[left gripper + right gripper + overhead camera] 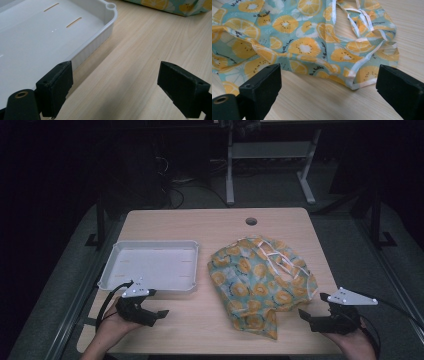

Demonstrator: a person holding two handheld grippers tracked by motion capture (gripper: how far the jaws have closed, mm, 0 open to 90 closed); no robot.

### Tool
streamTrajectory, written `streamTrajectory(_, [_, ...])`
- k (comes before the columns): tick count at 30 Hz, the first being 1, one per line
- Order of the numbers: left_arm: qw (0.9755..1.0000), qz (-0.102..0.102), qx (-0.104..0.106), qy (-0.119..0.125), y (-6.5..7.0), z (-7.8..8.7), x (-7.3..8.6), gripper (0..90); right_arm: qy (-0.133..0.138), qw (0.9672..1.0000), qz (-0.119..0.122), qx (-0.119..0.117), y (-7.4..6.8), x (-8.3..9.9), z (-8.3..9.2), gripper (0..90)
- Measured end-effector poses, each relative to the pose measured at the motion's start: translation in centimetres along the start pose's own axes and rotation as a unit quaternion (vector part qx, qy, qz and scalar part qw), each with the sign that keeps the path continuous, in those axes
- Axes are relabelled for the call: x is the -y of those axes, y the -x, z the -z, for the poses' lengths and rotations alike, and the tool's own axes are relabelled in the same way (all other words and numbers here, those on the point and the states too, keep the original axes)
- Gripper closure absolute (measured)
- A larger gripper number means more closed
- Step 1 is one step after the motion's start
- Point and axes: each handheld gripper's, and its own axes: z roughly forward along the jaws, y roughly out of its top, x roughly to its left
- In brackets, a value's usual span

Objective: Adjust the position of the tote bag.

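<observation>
**2 open claws wait at the near edge, fruit-print cloth between tray and right hand**

At the far left of the wooden counter sits a white tray, shallow, ribbed along its outer wall and bare inside, with 2 thin slots showing in its floor in the left gripper view. Just in front of its near edge, the left claw is held low over the wood by a hand that comes in from the bottom. Its jaws stand wide apart with nothing between them; in the left gripper view one black pad is over the tray's near corner and the other over bare wood.

Moving right, past a strip of open counter, lies the cloth: a crumpled, pale blue-green piece printed with orange citrus slices and trimmed with white edging and thin white straps. It is spread loosely on the right half of the counter, close beside the tray but not touching it, with its near corner reaching toward the front edge.

Farthest right, the right claw is near the cloth's right hem, pointing toward it. Its jaws are also fully apart and empty; in the right gripper view the cloth's white-trimmed edge lies just beyond the pads, untouched.
</observation>
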Motion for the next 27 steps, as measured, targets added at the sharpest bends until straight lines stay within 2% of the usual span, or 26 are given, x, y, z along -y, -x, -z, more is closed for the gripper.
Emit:
streamTrajectory(4, [1.0000,0.006,0.000,0.004,0.0,0.0,-0.1,12.9,-0.002,1.0000,-0.002,0.001,0.0,0.1,0.1,5.9])
streamTrajectory(7, [1.0000,-0.002,0.001,0.002,-0.1,0.0,-0.2,12.9,-0.004,1.0000,-0.004,0.000,-0.1,0.2,0.1,5.9])
streamTrajectory(16, [0.9999,-0.003,0.008,0.005,0.0,-0.2,-0.5,13.0,-0.012,0.9998,-0.011,0.007,0.1,0.3,0.3,6.5])
streamTrajectory(22, [0.9999,0.003,0.008,0.011,0.1,-0.3,-0.7,13.0,-0.015,0.9998,-0.013,0.011,0.3,-0.5,0.7,14.8])
streamTrajectory(23, [0.9999,-0.002,0.008,0.008,0.1,-0.2,-0.8,13.0,-0.019,0.9997,-0.012,0.009,0.4,-0.7,0.7,16.4])
streamTrajectory(25, [0.9999,-0.002,0.009,0.011,0.2,-0.3,-0.8,13.0,-0.029,0.9994,-0.016,0.008,0.4,-1.0,0.7,23.2])
streamTrajectory(27, [0.9999,-0.005,0.009,0.008,0.2,-0.3,-0.8,13.0,-0.028,0.9995,-0.016,0.000,0.3,-1.5,0.9,31.0])
